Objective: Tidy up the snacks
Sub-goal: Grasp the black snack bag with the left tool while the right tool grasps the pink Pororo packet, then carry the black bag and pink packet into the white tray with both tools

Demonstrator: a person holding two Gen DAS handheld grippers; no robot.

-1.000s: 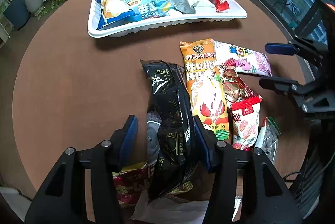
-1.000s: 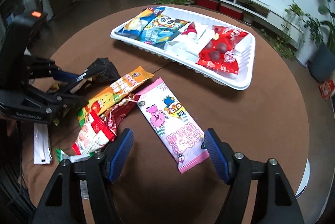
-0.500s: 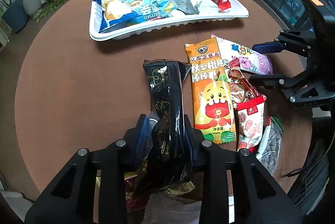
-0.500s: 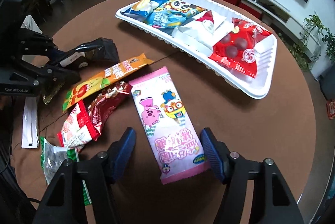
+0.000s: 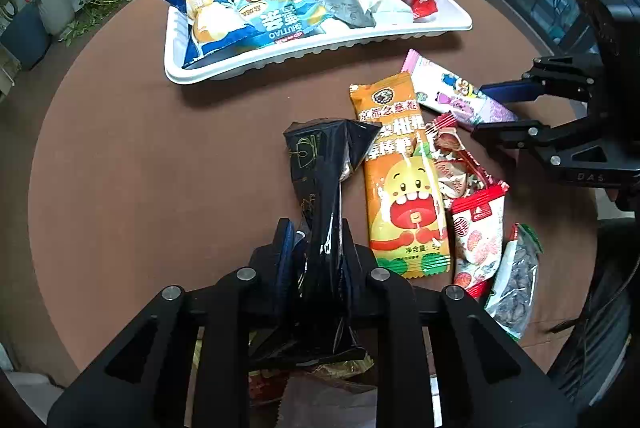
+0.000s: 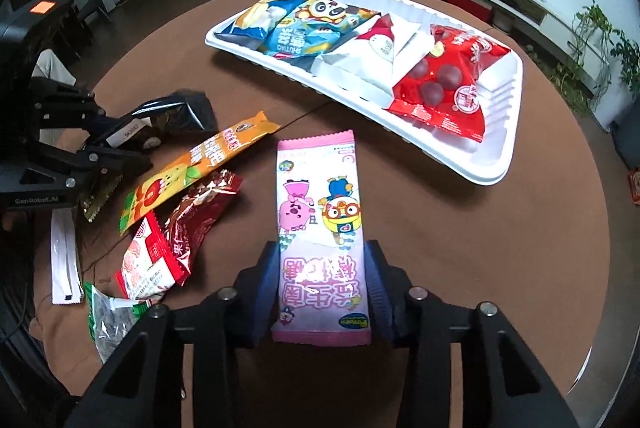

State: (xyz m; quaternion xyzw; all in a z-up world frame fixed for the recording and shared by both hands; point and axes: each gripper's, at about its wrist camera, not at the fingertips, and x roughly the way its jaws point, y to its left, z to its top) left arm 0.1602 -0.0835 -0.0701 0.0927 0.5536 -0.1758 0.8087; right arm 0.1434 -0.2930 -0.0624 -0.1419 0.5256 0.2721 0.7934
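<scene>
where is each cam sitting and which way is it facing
Left wrist: on the left gripper, looking steeply down its fingers, which pinch the black packet; the right gripper shows at the right edge.
Right wrist: on the right gripper, looking down at the pink packet between its closing jaws; the left gripper shows at left.
Shared: the white tray, brown table.

The black packet (image 5: 320, 196) is glossy film that catches streaks of light, and the pink packet (image 6: 320, 228) is smooth, shiny plastic wrap with a crimped end. The white tray (image 5: 320, 52) looks like matt plastic with ribbed walls, and it sits on a table (image 5: 140, 156) covered in a dull brown, cloth-like surface. Both grippers are matt black plastic with round metal screws, their fingers (image 6: 376, 280) faced with dark blue ridged pads.
</scene>
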